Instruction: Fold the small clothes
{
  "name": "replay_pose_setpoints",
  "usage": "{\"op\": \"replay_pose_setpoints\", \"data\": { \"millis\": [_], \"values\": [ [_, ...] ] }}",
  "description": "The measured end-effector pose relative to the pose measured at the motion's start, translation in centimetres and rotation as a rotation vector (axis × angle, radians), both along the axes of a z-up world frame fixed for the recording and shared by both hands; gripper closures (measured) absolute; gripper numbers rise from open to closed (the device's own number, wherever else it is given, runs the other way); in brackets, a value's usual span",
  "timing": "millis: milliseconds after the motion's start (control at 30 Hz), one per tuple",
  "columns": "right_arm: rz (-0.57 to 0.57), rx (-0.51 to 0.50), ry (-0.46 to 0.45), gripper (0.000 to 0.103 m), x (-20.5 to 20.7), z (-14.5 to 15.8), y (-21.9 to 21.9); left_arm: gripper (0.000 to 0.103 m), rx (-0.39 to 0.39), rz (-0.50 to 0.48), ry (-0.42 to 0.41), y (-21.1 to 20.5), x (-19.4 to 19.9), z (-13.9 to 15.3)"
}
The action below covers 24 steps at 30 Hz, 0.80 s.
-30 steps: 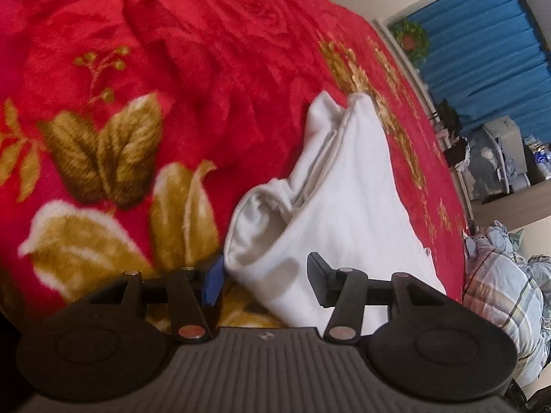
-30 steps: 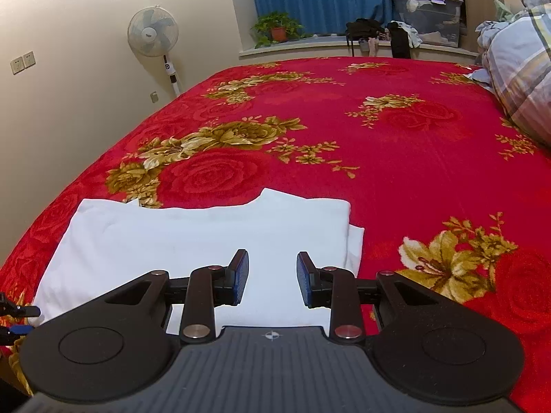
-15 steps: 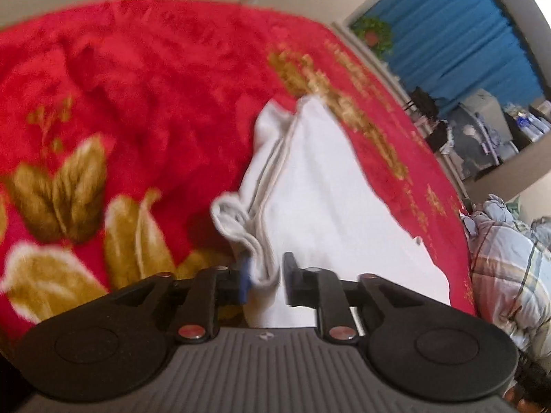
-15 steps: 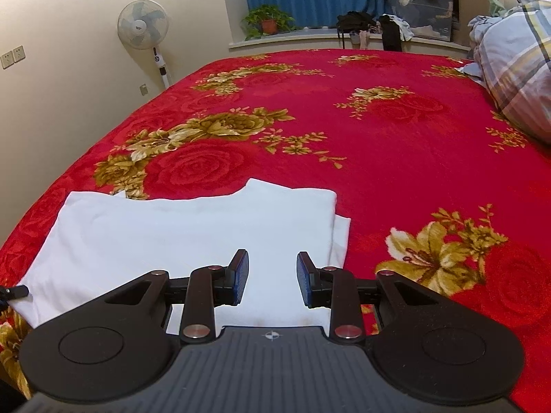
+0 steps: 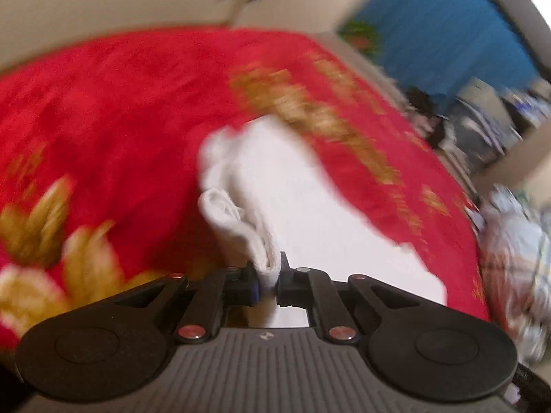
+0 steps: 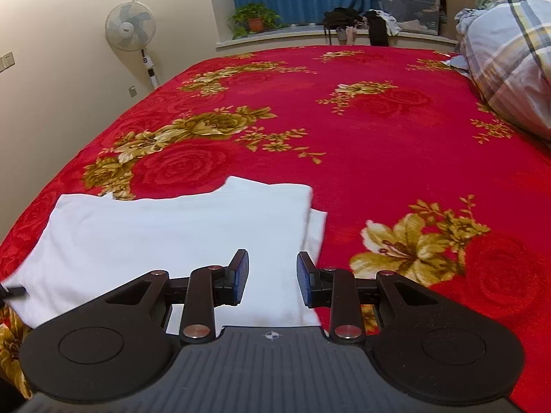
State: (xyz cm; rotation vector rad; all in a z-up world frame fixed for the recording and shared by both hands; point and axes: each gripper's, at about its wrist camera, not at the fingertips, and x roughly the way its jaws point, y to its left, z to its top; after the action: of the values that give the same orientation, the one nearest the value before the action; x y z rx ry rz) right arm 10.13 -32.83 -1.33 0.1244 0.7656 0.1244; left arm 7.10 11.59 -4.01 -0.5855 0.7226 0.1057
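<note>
A white folded garment [image 6: 165, 227] lies on the near left part of the bed. In the left wrist view its bunched edge [image 5: 241, 213] rises off the blanket into my left gripper [image 5: 268, 275]. The jaws are closing, and their pads press on the cloth fold between them. That view is blurred by motion. My right gripper [image 6: 272, 272] hovers over the garment's near right part. Its blue-padded fingers [image 6: 241, 275] stand apart with nothing between them.
A red blanket with gold flowers [image 6: 378, 137] covers the whole bed. A plaid duvet [image 6: 509, 69] is heaped at the far right. Beyond the bed stand a fan [image 6: 130, 31], a potted plant [image 6: 255, 20] on the sill and a storage box [image 6: 406, 3].
My left gripper went from open beside the garment's edge to shut on it, then lifted the bunched cloth up and away. My right gripper drifted slightly over the garment, still open.
</note>
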Motion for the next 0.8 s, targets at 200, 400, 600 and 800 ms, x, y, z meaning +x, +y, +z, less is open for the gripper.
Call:
{"op": "replay_pose_setpoints", "data": {
  "millis": [200, 400, 600, 800],
  "values": [
    [-0.087, 0.019, -0.009, 0.072, -0.3, 0.3, -3.2, 0.095, 0.029, -0.329, -0.167, -13.9, 3.7, 5.8],
    [-0.207, 0.092, -0.017, 0.072, -0.3, 0.3, -6.9, 0.089, -0.012, -0.698, -0.065, -28.6, 5.7, 1.8],
    [-0.203, 0.206, 0.065, 0.071, 0.8, -1.2, -8.2, 0.079, 0.082, -0.767, -0.045, -27.2, 3.6, -0.7],
    [-0.138, 0.260, 0.204, 0.069, 1.7, -3.6, -6.6, 0.079, 0.102, -0.615, 0.004, -20.5, 3.3, -3.4]
  ]
}}
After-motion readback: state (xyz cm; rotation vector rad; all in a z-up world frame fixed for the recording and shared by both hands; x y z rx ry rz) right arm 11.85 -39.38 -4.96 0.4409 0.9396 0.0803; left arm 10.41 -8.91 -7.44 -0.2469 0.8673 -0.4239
